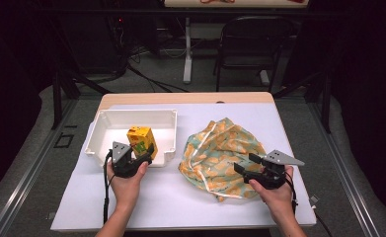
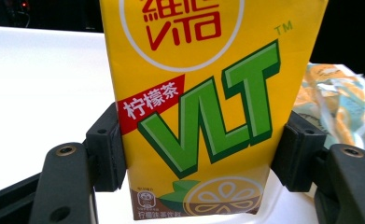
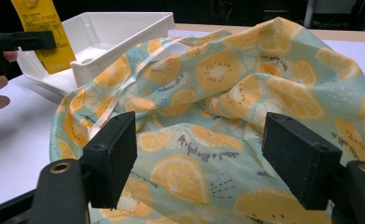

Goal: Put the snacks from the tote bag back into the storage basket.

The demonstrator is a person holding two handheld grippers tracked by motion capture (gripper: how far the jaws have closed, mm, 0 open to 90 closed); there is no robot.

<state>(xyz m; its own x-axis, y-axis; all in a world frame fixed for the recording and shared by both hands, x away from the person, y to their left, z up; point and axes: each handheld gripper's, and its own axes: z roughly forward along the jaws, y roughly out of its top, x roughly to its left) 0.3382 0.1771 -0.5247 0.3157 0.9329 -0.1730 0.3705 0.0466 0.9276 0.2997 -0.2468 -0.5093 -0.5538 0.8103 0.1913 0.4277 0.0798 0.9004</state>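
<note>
The yellow drink carton [image 2: 203, 112] stands upright, with green letters and a lemon picture on its front. It is inside the white tray [image 1: 112, 118], at the near right part of it, and the left gripper [image 1: 142, 152] holds it: in the left gripper view the two black pads [image 2: 106, 148] press on both sides of the carton, so the jaws are about half closed around it. Whether the carton's bottom touches the tray floor I cannot tell. The person's left hand [image 1: 126, 178] grips this tool just in front of the tray's near wall.

The tray lies on the left far part of the white table [image 1: 171, 197]. To the right of the tray, just beside it, lies a crumpled cloth bag [image 1: 220, 153], pale green with orange lemon slices and a light strap. The right gripper [image 1: 244, 164] is at the near right edge of this bag. In the right gripper view its jaws stand apart above the fabric with nothing clamped between them.
</note>
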